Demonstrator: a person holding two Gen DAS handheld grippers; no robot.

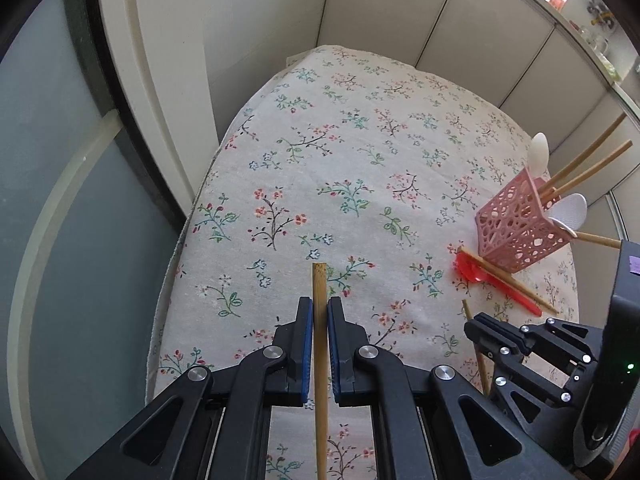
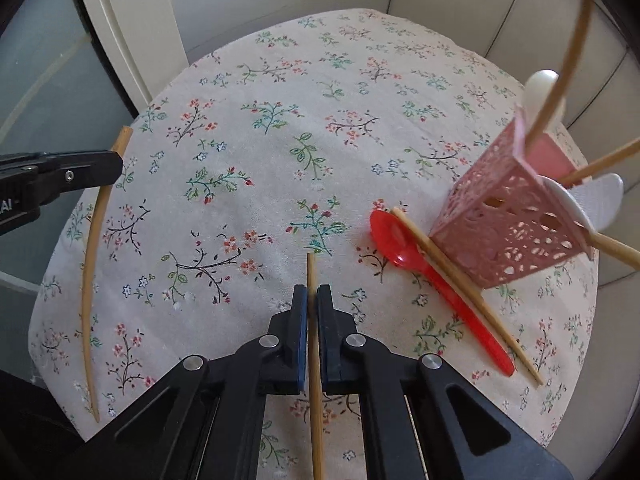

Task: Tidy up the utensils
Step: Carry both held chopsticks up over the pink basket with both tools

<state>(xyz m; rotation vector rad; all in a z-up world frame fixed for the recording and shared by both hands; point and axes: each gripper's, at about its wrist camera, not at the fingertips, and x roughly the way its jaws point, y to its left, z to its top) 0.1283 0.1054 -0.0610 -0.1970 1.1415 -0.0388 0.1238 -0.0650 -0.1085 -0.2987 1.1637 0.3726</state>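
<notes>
My left gripper [image 1: 319, 307] is shut on a bamboo chopstick [image 1: 319, 280] held above the floral cloth. My right gripper [image 2: 312, 295] is shut on a thinner chopstick [image 2: 311, 276]. The right gripper also shows in the left wrist view [image 1: 478, 322], the left gripper in the right wrist view [image 2: 116, 168] with its chopstick [image 2: 90, 264]. A pink lattice utensil holder [image 2: 508, 224] stands tilted at the right with several chopsticks and two white spoons [image 2: 596, 200] in it. A red spoon [image 2: 404, 248] and a loose chopstick [image 2: 460, 288] lie beside it.
The round table wears a floral tablecloth [image 2: 280, 80]. A glass door [image 1: 60, 240] and cream frame are at the left. Cream wall panels [image 1: 400, 8] stand behind, with a shelf of small items [image 1: 592, 20] at the upper right.
</notes>
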